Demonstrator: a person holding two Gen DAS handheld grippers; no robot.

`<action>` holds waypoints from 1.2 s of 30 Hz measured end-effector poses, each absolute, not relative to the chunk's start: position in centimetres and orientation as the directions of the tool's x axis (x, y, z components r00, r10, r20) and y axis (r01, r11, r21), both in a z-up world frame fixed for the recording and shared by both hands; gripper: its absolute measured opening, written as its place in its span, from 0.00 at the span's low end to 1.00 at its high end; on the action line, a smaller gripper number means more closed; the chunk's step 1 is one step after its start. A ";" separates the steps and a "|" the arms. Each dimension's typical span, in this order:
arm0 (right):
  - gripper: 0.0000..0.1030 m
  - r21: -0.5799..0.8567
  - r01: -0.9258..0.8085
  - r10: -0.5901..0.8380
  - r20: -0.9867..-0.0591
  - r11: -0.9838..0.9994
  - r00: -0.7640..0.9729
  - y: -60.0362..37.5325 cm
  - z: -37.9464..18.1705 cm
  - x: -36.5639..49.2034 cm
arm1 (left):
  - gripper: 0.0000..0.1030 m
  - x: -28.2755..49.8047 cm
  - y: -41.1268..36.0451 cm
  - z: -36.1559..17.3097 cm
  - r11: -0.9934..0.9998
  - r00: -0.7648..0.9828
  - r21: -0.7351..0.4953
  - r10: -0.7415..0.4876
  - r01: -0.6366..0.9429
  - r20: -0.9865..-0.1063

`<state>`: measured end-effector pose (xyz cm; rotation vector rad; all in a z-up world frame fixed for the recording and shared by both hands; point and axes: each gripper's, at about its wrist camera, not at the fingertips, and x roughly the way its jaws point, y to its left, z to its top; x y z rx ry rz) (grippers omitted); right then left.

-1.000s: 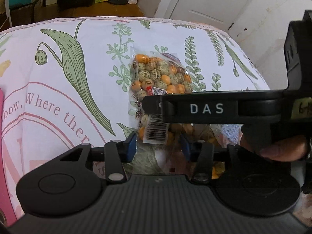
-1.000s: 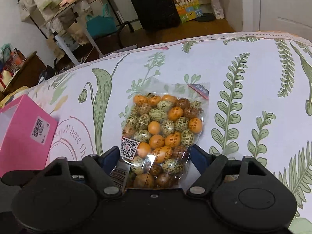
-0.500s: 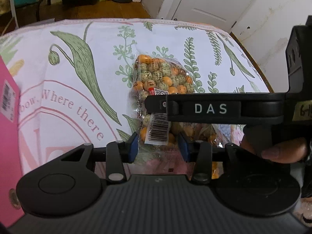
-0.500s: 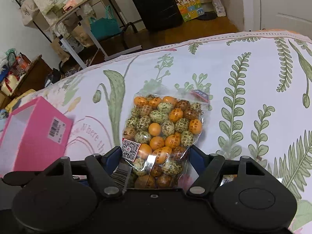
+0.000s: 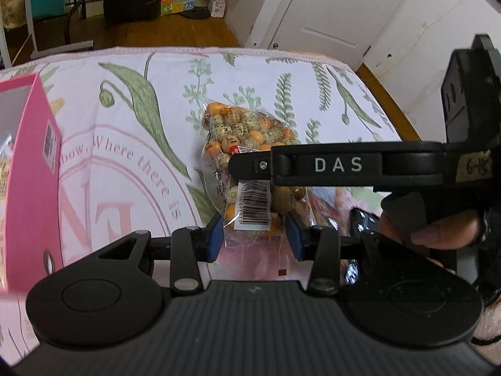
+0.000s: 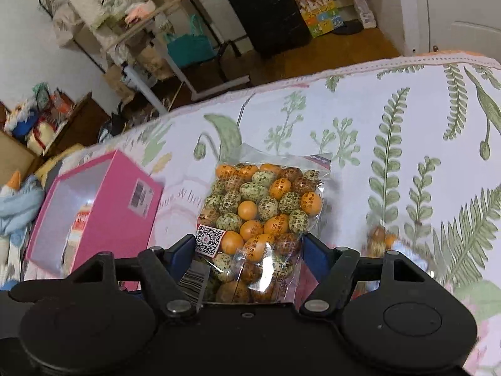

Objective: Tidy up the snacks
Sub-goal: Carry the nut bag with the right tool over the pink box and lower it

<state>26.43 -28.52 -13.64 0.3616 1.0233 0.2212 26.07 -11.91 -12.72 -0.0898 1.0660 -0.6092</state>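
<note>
Snack bag (image 6: pixel 263 216) hangs above the floral tablecloth (image 6: pixel 407 144), pinched at its near end by both right gripper (image 6: pixel 247 250) and left gripper (image 5: pixel 255 235), so uneven pulling could tear it before the pink box (image 6: pixel 103 206).

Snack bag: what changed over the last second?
Both hand-held grippers lifted the snack bag off the tablecloth; the pink box came further into view. Right hand-held gripper and left stayed clamped on it throughout.

Soft indoor light; fisheye-bent edges, slight blur lower right.
</note>
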 end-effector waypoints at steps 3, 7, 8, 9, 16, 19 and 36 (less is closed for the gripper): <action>0.75 0.369 -0.045 0.341 -0.798 0.928 0.497 -27.8 -12.8 24.8 | 0.40 24.5 -11.3 -12.3 0.822 0.312 -0.380 -0.526 0.423 -0.791; 0.75 0.379 -0.065 0.360 -0.791 0.923 0.495 -27.0 -12.3 22.6 | 0.40 22.1 -10.7 -11.4 0.821 0.301 -0.366 -0.517 0.438 -0.801; 0.75 0.381 -0.071 0.364 -0.789 0.922 0.495 -26.7 -12.2 22.1 | 0.40 21.5 -10.5 -11.2 0.822 0.300 -0.362 -0.514 0.441 -0.803; 0.75 0.384 -0.076 0.370 -0.788 0.920 0.493 -26.4 -12.2 21.4 | 0.40 20.9 -10.3 -11.1 0.822 0.297 -0.357 -0.510 0.443 -0.807; 0.75 0.353 -0.128 0.369 -0.792 0.927 0.487 -23.2 -10.8 17.3 | 0.40 16.7 -7.9 -10.1 0.823 0.270 -0.355 -0.501 0.444 -0.823; 0.74 0.336 -0.160 0.370 -0.789 0.928 0.490 -21.5 -9.4 16.2 | 0.40 15.1 -6.5 -9.0 0.819 0.266 -0.350 -0.500 0.455 -0.824; 0.74 0.188 -0.527 0.488 -0.703 0.829 0.517 -7.4 -4.4 24.2 | 0.40 17.5 6.7 -5.8 0.918 0.548 -0.314 -0.396 0.241 -0.737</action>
